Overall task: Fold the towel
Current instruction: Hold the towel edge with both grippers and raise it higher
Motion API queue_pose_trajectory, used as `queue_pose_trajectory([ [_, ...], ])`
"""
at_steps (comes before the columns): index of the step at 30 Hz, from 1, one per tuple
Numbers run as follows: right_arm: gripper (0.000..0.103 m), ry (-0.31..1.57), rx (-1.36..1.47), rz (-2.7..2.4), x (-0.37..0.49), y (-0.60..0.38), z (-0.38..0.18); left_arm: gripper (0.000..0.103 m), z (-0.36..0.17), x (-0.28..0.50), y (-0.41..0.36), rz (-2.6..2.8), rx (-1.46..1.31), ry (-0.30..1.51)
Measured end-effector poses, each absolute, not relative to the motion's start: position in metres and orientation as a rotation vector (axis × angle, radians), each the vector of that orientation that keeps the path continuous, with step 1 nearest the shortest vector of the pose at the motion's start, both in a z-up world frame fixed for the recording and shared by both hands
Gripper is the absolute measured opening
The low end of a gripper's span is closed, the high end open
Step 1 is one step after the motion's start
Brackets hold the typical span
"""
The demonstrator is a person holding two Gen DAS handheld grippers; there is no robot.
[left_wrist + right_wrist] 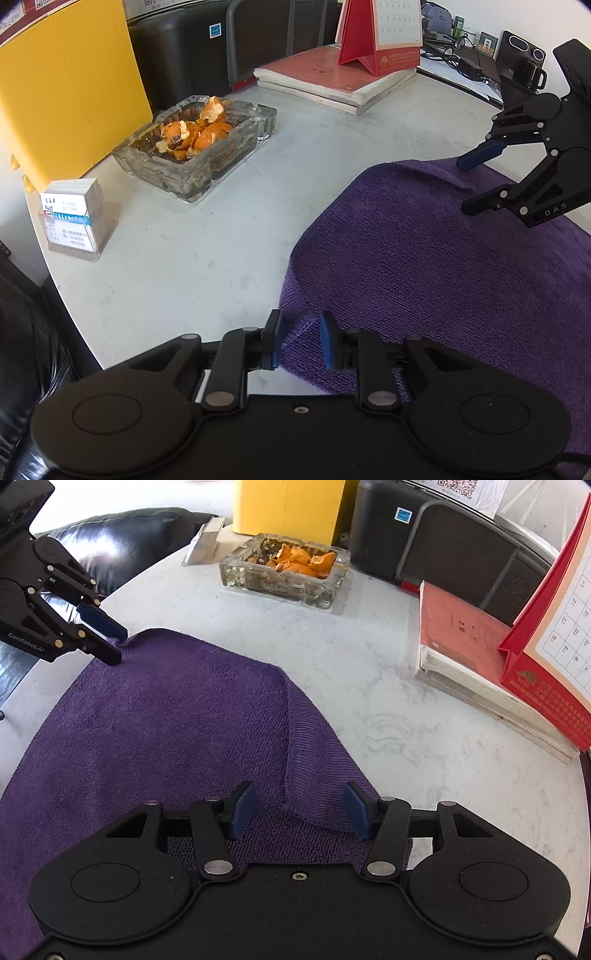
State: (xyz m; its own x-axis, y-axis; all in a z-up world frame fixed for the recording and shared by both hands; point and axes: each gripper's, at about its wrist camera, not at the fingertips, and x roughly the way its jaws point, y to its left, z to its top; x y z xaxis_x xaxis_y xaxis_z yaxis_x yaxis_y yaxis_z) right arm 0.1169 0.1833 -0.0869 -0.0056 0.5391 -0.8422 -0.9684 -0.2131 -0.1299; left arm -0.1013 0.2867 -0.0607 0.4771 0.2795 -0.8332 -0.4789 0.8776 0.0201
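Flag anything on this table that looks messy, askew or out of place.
The glass ashtray is heaped with orange peel and dark ash. The purple towel lies unevenly, one side doubled over into a loose fold. Nothing looks spilled or broken.

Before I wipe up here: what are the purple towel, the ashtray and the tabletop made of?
Purple towel: looks like microfibre terry, matte, fine looped ribs. Ashtray: thick clear glass, glossy edges, grimy inside. Tabletop: pale marble or imitation stone, faint grey veins.
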Motion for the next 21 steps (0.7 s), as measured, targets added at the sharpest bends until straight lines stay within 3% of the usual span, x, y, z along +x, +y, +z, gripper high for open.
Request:
queue_pose_trajectory([
  [3,0.051,0.613,-0.980,1.532,0.1180,0.1847,-0.0861,0.022,-0.0607,-0.1013,0.2860,0.465,-0.226,0.969],
  [5,0.044,0.596,-0.990,1.511,0.1172,0.1845,-0.0857,0.023,-0.0610,-0.1013,0.2862,0.463,-0.226,0.969],
  [12,0.038,0.530,-1.016,1.463,0.1132,0.1841,-0.0848,0.024,-0.0613,-0.1009,0.2858,0.460,-0.222,0.970],
  [14,0.027,0.530,-1.021,1.468,0.1119,0.1850,-0.0852,0.024,-0.0612,-0.1009,0.2857,0.460,-0.223,0.970],
  [21,0.014,0.563,-1.028,1.495,0.1092,0.1882,-0.0888,0.024,-0.0611,-0.1011,0.2834,0.456,-0.215,0.968],
])
